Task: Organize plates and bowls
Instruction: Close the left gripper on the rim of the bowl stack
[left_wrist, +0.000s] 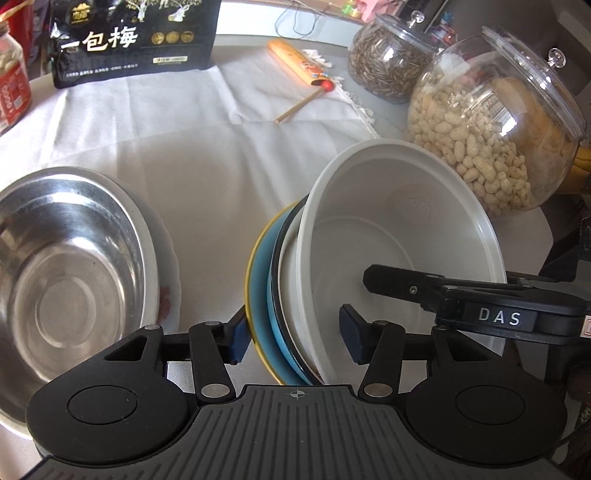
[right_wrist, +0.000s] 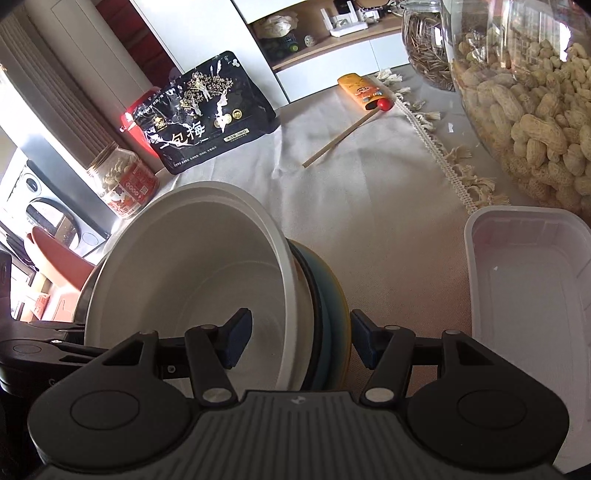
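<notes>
- Surface (left_wrist: 192, 147): cloth-covered; the dishes are partly gathered, so sorting looks about midway.
- Steel bowl (left_wrist: 66, 266): left of the left tool, nested on a white plate (left_wrist: 168, 266); seemingly done.
- Stack (left_wrist: 273, 295): white bowl (left_wrist: 399, 236) over blue and yellow plates, tilted on edge between both tools, not yet set down.
- Tray (right_wrist: 528, 280): right of the right tool, not yet handled.
- Left tool (left_wrist: 293, 338): clenched across the stack's edge.
- Right tool (right_wrist: 301, 341): likewise straddling and pinching the stack.
</notes>
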